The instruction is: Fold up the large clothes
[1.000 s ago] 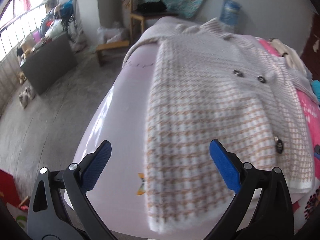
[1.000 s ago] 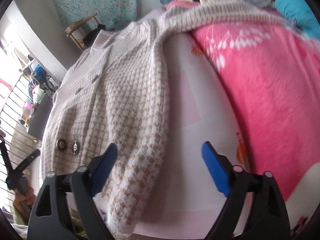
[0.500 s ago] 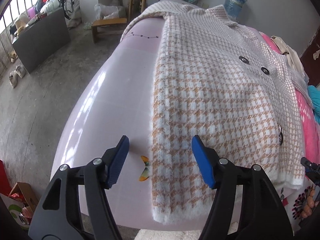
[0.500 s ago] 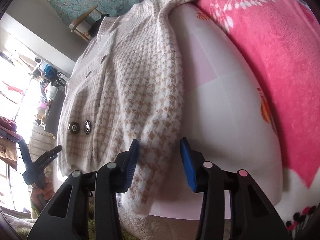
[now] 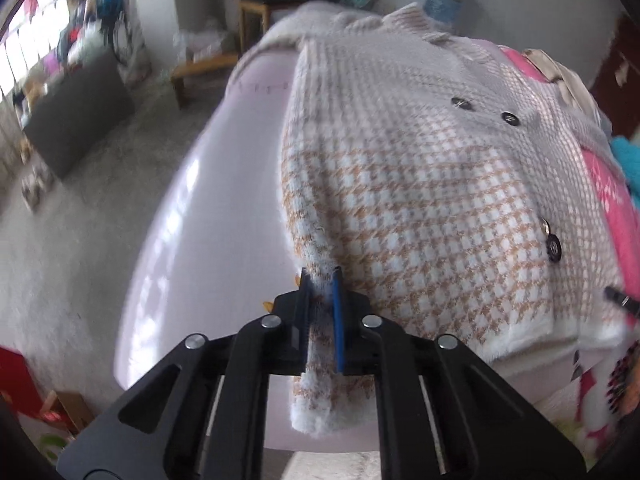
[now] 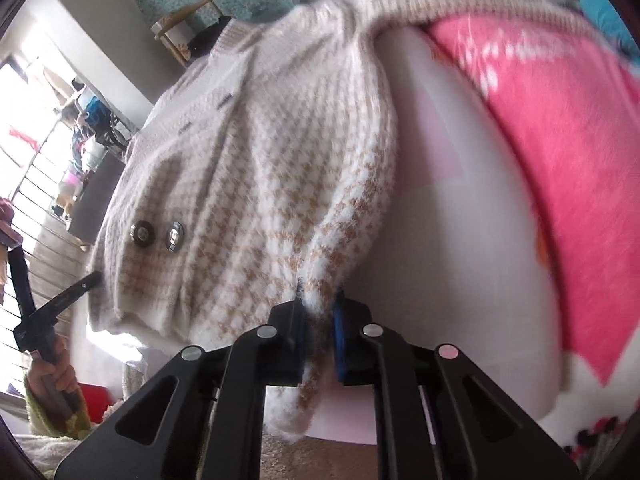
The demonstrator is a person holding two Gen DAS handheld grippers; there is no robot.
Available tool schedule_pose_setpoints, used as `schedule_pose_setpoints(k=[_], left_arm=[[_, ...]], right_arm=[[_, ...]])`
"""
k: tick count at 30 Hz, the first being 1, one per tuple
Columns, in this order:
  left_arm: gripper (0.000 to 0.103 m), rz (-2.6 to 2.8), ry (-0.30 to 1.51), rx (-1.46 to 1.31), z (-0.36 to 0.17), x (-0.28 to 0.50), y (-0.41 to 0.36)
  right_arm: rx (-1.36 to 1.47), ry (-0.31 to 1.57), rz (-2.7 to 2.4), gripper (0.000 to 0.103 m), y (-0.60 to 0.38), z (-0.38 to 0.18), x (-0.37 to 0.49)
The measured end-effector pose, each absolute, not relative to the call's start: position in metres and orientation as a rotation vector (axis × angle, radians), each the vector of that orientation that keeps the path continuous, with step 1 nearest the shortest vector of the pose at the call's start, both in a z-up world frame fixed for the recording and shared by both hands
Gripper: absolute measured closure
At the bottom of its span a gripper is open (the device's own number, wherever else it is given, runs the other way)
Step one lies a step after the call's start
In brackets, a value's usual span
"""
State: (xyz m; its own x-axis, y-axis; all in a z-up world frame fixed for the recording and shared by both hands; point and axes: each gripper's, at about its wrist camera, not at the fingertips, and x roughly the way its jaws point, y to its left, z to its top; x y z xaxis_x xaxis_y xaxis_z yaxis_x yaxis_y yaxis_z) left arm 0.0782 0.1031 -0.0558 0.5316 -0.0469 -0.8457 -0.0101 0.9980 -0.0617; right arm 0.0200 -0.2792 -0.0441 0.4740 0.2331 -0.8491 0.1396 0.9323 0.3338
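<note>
Both grippers have just closed: the left gripper (image 5: 321, 280) and right gripper (image 6: 319, 300) each pinch a sleeve cuff of the houndstooth cardigan (image 5: 420, 184) spread on the bed (image 5: 208, 240), ready for folding inward.

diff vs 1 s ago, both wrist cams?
Both tools closed. Left tool now pinches the cardigan at its near left edge; right tool pinches its near right edge. Both were wide open, nothing between the pads. Cardigan otherwise lies flat on the bed as before.
</note>
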Motion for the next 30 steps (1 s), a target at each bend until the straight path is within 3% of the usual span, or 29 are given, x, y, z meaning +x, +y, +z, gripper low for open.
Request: schedule_pose_setpoints(k=[7, 12, 16, 19, 21, 23, 26, 27, 28, 30], left_arm=[[0.096, -0.074, 0.837, 0.063, 0.019, 0.050, 0.097], [0.097, -0.112, 0.834, 0.096, 0.043, 0.029, 0.092], [0.097, -0.101, 0.927, 0.096, 0.034, 0.006, 0.102], [0.096, -0.080, 1.027, 0.057, 0.006, 0.002, 0.112], [0.090, -0.076, 1.088, 0.041, -0.017, 0.008, 0.114], [0.088, -0.055, 1.131, 0.052, -0.033, 0.015, 0.114], [0.063, -0.026, 1.161, 0.037, -0.034, 0.021, 0.124], [0.058, -0.014, 1.146, 0.022, -0.028, 0.024, 0.128], [0.057, -0.005, 1.130, 0.007, -0.023, 0.027, 0.133], [0.056, 0.013, 1.092, -0.028, -0.010, 0.041, 0.142]], right_arm=[[0.327, 0.907, 0.115, 0.095, -0.285, 0.034, 0.009], [0.334, 0.882, 0.146, 0.095, -0.291, 0.059, -0.012], [0.399, 0.950, 0.146, 0.095, -0.300, 0.047, -0.039], [0.463, 1.060, 0.109, 0.094, -0.311, 0.008, -0.046], [0.466, 1.128, 0.098, 0.092, -0.310, -0.015, -0.043], [0.428, 1.189, 0.063, 0.086, -0.312, -0.030, -0.037], [0.388, 1.196, 0.034, 0.069, -0.322, -0.020, -0.032], [0.367, 1.174, 0.024, 0.059, -0.324, -0.012, -0.031], [0.342, 1.147, 0.010, 0.050, -0.326, -0.001, -0.028], [0.301, 1.095, 0.018, 0.048, -0.324, 0.017, -0.014]])
